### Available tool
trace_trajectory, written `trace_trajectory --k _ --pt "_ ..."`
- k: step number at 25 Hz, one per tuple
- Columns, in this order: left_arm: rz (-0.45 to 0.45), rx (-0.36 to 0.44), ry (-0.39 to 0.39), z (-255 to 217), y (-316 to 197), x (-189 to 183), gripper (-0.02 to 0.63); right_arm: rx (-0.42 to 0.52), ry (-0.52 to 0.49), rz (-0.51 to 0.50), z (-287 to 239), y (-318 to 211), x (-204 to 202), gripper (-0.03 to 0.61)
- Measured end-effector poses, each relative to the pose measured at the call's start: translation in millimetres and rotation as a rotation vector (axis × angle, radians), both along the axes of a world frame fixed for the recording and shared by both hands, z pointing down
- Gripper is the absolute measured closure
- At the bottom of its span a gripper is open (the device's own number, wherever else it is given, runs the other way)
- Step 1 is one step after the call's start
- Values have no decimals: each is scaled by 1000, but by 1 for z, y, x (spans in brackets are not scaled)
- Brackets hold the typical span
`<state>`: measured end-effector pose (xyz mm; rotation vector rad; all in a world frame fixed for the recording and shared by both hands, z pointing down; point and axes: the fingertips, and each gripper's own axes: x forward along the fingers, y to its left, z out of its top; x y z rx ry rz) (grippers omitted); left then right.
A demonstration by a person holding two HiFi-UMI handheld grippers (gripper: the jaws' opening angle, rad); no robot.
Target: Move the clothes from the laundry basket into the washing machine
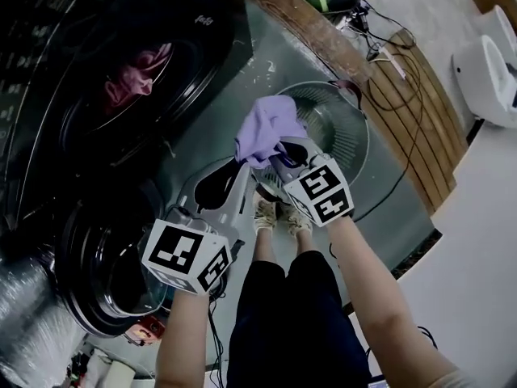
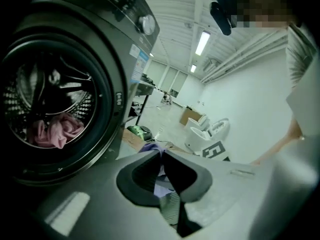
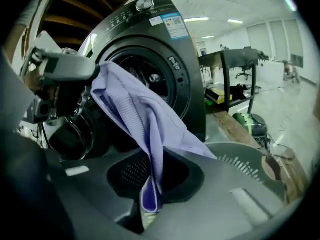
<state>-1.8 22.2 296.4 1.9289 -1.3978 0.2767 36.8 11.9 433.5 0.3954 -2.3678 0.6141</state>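
Note:
A lilac garment (image 1: 271, 124) hangs in the air between the dark washing machine (image 1: 202, 47) and the round grey laundry basket (image 1: 339, 128). Both grippers hold it. My left gripper (image 1: 241, 166) is shut on its lower edge; in the left gripper view the lilac cloth (image 2: 162, 186) shows pinched in the left gripper (image 2: 161, 156). My right gripper (image 1: 280, 158) is shut on it too, and the garment (image 3: 145, 119) drapes from the right gripper (image 3: 150, 186) up to the left gripper (image 3: 65, 66). A pink garment (image 1: 137, 75) lies in the open drum (image 2: 50, 109).
The washer's round door (image 1: 105, 273) stands open at the lower left. A wooden platform (image 1: 388, 79) with cables runs behind the basket. White fixtures (image 1: 493, 63) stand at the far right. The person's legs and shoes (image 1: 275, 212) are below the grippers.

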Motion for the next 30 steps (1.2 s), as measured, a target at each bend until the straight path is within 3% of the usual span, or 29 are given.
trace_trajectory --k 2,5,8,12,19,25,28,30 --pt "-45 -13 -10 9 11 -14 561 -62 0 -17 -2 8 -8 515" --pt "-43 -53 -20 27 26 -22 411 -191 -32 15 -13 10 -15 517" --pt "-19 -85 -23 39 36 -20 355 -349 -118 68 -38 7 -22 517" --pt "-24 -87 -6 49 39 -12 315 -487 -262 117 -79 -3 -31 517" --pt "-30 -20 -21 58 30 4 226 -547 -456 174 -141 -18 -48 517" --pt "-155 74 -91 53 -6 -1 229 -579 -556 227 -165 -23 -53 517" --pt "-170 123 -115 48 -18 0 355 -572 -587 250 -168 -28 -48 517" --pt "-177 139 -136 47 -21 0 481 -552 -589 254 -167 -32 -42 517"
